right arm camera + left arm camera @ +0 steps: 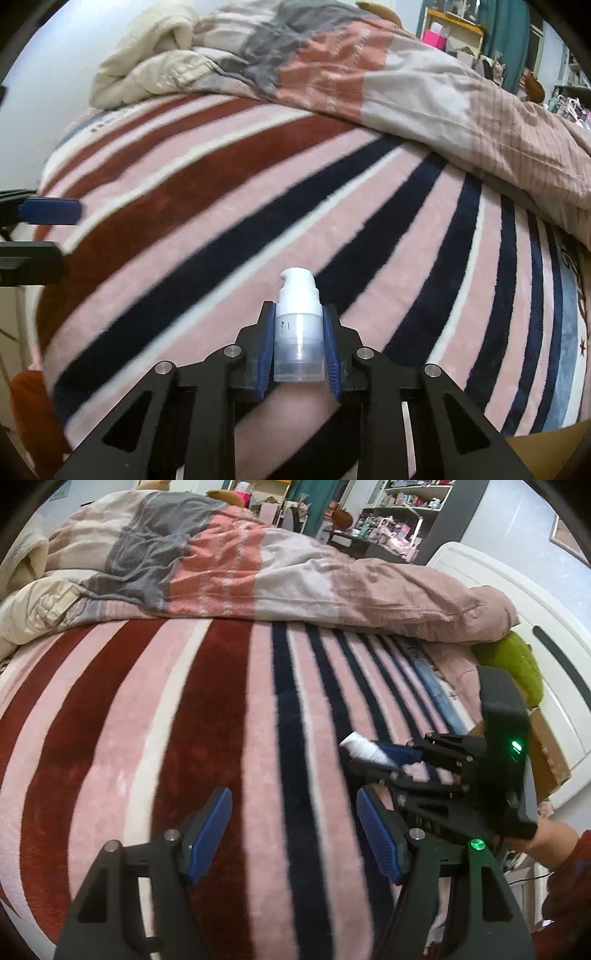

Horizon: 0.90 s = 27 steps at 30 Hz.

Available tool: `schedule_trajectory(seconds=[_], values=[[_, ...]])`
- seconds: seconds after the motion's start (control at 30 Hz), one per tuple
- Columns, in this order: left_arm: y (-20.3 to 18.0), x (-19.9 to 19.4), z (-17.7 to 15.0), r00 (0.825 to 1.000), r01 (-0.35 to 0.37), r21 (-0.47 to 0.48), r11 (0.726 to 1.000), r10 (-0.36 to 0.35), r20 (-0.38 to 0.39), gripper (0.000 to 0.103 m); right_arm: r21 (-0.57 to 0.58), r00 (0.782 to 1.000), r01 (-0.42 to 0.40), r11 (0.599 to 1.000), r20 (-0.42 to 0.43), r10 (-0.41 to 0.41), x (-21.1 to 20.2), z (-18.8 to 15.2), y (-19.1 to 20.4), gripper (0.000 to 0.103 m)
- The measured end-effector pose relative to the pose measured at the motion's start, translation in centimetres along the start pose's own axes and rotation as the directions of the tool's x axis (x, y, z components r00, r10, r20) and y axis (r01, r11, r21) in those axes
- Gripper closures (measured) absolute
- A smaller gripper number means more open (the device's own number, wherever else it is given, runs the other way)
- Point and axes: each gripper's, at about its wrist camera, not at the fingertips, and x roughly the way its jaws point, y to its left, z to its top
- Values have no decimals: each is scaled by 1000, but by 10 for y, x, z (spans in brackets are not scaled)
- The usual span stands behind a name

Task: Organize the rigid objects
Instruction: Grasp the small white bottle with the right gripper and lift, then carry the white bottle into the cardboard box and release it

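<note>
A small white pump bottle (298, 332) with a clear base is held between the blue pads of my right gripper (298, 314), pump head pointing away from me, above the striped blanket (221, 206). In the left wrist view the same bottle (364, 751) sticks out of the right gripper (384, 760) at the right. My left gripper (293, 805) is open and empty over the blanket (147, 701), jaws wide apart. Its blue pad (51, 211) shows at the left edge of the right wrist view.
A crumpled pink, grey and coral duvet (258, 565) lies across the far side of the bed. A white headboard (517, 602), a green cushion (517, 664) and a cardboard box (550, 753) sit at the right. Cluttered shelves (399, 513) stand behind.
</note>
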Motion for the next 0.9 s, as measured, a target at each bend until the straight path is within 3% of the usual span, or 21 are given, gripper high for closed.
schedule_trajectory(seconds=[0.23, 0.4, 0.47, 0.7, 0.9], values=[[-53, -22, 16, 985, 163, 13, 986, -164, 47, 37, -58, 983, -121, 991, 134, 128, -82, -2, 18, 83], [-108, -35, 32, 964, 253, 46, 966, -255, 68, 61, -68, 957, -152, 986, 238, 164, -141, -13, 9, 83], [-135, -40, 40, 965, 243, 89, 966, -250, 79, 71, -58, 947, -150, 987, 278, 160, -162, -19, -1, 83], [-216, -29, 63, 954, 286, 181, 941, -297, 40, 72, 54, 927, -117, 992, 364, 89, -217, -46, -57, 83], [-275, 6, 72, 946, 320, 246, 915, -320, -41, 72, 148, 936, -52, 988, 353, -4, -239, -77, -104, 83]])
